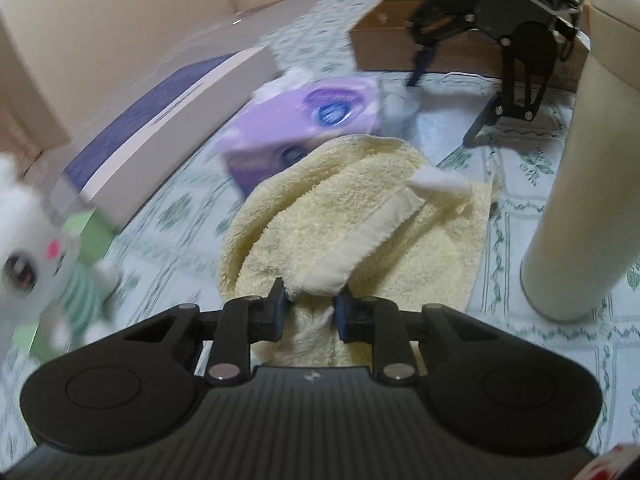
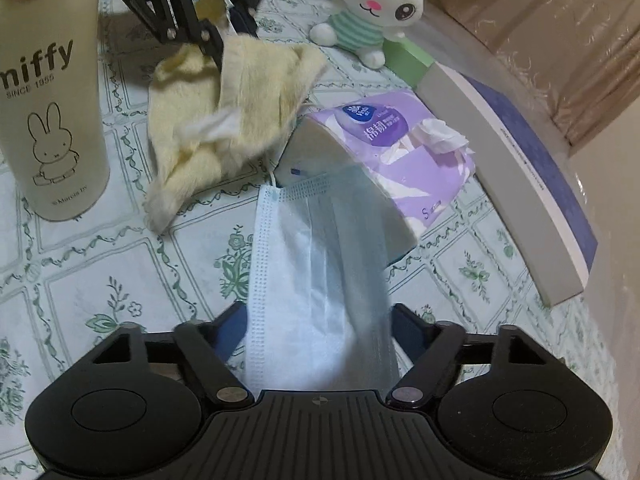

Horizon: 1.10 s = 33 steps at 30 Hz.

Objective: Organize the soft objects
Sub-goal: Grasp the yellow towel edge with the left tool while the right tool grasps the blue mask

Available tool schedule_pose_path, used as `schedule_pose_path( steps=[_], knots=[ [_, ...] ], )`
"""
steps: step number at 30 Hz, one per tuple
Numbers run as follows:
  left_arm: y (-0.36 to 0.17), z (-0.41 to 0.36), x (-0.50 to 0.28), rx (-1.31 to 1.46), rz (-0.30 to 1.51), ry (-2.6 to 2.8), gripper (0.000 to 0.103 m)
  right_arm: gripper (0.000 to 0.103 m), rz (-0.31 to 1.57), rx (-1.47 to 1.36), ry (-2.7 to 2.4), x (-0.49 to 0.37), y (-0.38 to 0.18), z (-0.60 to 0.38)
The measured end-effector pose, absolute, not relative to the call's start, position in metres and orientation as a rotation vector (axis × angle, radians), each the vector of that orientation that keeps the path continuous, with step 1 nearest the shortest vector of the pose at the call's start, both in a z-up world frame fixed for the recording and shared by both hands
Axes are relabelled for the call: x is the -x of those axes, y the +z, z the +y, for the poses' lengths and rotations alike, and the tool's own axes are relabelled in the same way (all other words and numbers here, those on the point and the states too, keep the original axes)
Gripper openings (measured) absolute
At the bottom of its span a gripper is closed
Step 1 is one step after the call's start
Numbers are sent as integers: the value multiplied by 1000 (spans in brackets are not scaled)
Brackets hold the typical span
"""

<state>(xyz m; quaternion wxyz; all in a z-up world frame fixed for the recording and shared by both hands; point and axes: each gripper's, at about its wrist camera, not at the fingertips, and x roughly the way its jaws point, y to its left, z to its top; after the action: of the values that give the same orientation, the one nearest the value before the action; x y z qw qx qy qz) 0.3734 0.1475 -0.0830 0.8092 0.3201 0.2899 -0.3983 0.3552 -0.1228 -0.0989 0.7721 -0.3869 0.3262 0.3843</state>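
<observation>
Floral cloth covers the table (image 2: pixel 100 272). Left hand-held gripper (image 1: pixel 310 306) pinches the yellow towel (image 1: pixel 360 208) beside the tissue pack (image 2: pixel 400 160); right hand-held gripper (image 2: pixel 320 332) stands spread around a mask (image 2: pixel 304 280). Dragging the towel could topple the bottle (image 2: pixel 52 92).

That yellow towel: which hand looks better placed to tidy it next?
Left, probably. The left gripper is already shut on the yellow towel, while the right gripper is open around a blue face mask.

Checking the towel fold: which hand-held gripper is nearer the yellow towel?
Left. The left hand-held gripper is clamped on the yellow towel; the right hand-held gripper sits apart, around the face mask.
</observation>
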Motion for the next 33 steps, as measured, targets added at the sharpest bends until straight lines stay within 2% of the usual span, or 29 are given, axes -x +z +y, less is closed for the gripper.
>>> schedule_pose_path(
  steps=[2,3,4,5,7,8,10,12,14,16,21,22,24,25,26,33],
  knots=[
    [-81,160,-369,-671,634,-814,21,47,718,832,830,-353,-99,-122],
    [-80,167,-366,-659,642,-798,21,40,720,832,822,-352,-99,-122],
    [-79,173,-364,-645,650,-784,21,26,725,832,814,-351,-100,-122],
    [-78,179,-361,-631,654,-769,21,17,734,829,810,-351,-100,-122],
    [-77,186,-355,-601,658,-748,21,12,739,820,804,-350,-102,-123],
    [-77,187,-353,-591,658,-744,24,4,741,814,803,-349,-102,-123],
    [-76,189,-350,-563,662,-744,28,2,744,802,797,-348,-102,-124],
    [-76,188,-348,-545,662,-756,42,2,746,796,794,-347,-100,-124],
    [-76,184,-348,-542,658,-766,63,1,747,793,788,-347,-98,-126],
    [-79,179,-349,-537,661,-781,72,1,752,778,785,-348,-97,-127],
    [-92,160,-353,-624,657,-799,74,2,745,772,791,-349,-95,-130],
    [-94,158,-354,-641,657,-800,75,4,747,781,796,-349,-95,-130],
    [-97,154,-357,-667,649,-800,77,26,739,797,806,-346,-96,-131],
    [-98,153,-359,-669,646,-799,77,58,728,801,812,-345,-95,-131],
    [-98,153,-361,-669,645,-798,79,79,714,796,818,-344,-94,-133],
    [-97,150,-371,-717,620,-783,79,79,701,814,842,-352,-96,-127]
  ],
)
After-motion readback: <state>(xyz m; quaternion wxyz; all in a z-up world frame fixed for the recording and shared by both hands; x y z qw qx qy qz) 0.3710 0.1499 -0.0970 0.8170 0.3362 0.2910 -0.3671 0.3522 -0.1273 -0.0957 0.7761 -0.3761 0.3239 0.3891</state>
